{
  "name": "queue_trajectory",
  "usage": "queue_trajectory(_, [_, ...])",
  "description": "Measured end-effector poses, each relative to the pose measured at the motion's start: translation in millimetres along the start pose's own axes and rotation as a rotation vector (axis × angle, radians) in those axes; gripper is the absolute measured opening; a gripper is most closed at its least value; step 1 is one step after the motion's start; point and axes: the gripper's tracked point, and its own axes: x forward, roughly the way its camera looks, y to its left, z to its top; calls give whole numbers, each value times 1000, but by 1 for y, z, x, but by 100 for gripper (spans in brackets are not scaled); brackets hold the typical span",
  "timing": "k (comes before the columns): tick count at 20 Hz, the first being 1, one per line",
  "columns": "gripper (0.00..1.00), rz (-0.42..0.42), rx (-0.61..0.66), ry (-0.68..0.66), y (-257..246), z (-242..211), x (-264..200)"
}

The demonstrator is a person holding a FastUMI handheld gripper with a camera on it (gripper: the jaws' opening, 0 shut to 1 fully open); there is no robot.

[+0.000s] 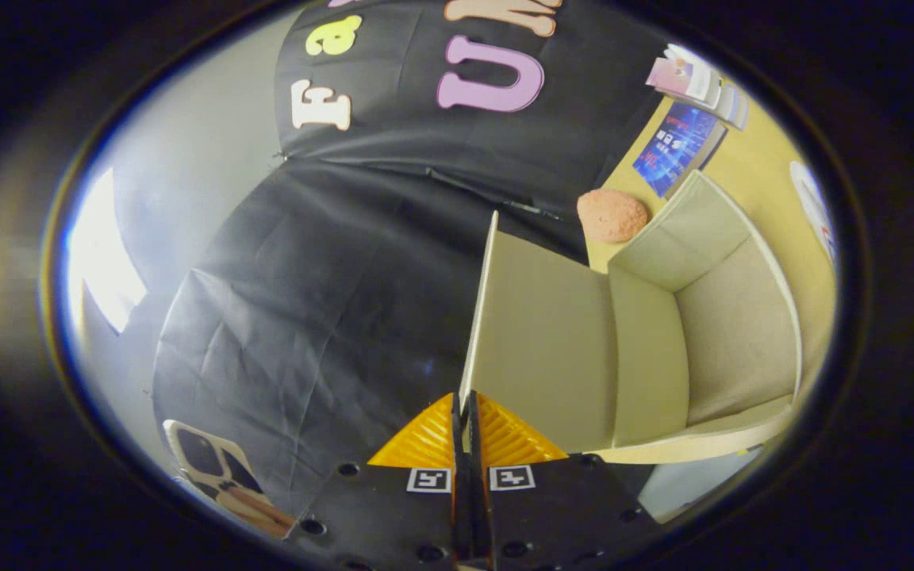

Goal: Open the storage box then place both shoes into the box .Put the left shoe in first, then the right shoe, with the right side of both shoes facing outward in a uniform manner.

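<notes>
The storage box (pixel 731 333) is a beige cardboard box lying on the yellow table (pixel 770 174), its inside showing with nothing in it. Its lid (pixel 540 333) is swung up and away from the opening. My gripper (pixel 463 408) is shut on the lid's free edge, which runs thin between the two fingers and on beyond them. To the left of the fingers lies what looks like a shoe (pixel 219 476) in black, white and tan, partly cut off.
A rough pink-orange ball (pixel 612 214) sits on the table just behind the box. Further back are a blue-covered book (pixel 675 147) and a stack of booklets (pixel 699 75). Black cloth hangs behind the lid and to its left.
</notes>
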Motion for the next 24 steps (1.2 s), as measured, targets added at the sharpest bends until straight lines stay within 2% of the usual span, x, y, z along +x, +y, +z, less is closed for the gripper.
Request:
queue_trajectory(4, [5, -29, -36, 80, -2, -30, 29])
queue_trajectory(7, [11, -56, -71, 143, -9, -47, 41])
queue_trajectory(10, [48, -88, -113, 187, -25, -59, 40])
queue_trajectory(14, [99, -151, -195, 167, -42, -52, 26])
queue_trajectory(19, [99, -228, -258, 84, -62, -13, -7])
queue_trajectory(24, [99, -432, -371, -17, -118, 41, -63])
